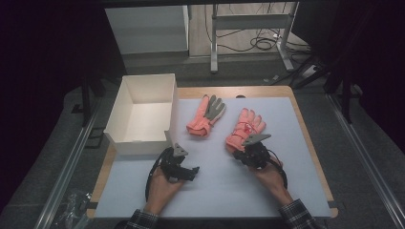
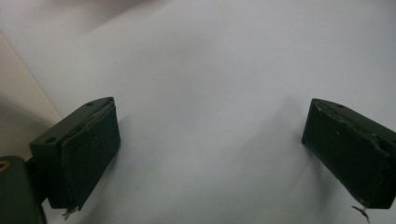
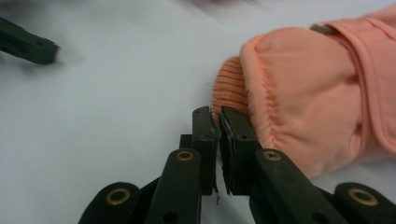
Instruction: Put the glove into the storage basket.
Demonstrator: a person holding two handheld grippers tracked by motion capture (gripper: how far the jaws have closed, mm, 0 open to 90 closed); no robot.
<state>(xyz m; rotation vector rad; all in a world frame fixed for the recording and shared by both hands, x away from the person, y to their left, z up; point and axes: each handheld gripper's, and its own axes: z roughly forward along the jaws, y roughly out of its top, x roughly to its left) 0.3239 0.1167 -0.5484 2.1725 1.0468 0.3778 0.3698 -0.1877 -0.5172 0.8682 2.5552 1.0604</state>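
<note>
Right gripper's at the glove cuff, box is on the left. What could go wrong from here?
1. The right gripper is shut at the edge of the near glove's knit cuff. No fabric shows clearly between the jaws, so a lift may leave the glove behind.
2. If it holds only the cuff edge, the glove will hang and may slip out.
3. The other glove lies between this one and the box; a dragged glove could snag it.

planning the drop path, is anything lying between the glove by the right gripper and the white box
Partly. The other glove lies on the mat between the near glove and the white box, a little to the far side. The left gripper sits nearer the person, below that line. The right gripper is shut at the near glove's cuff.
</note>
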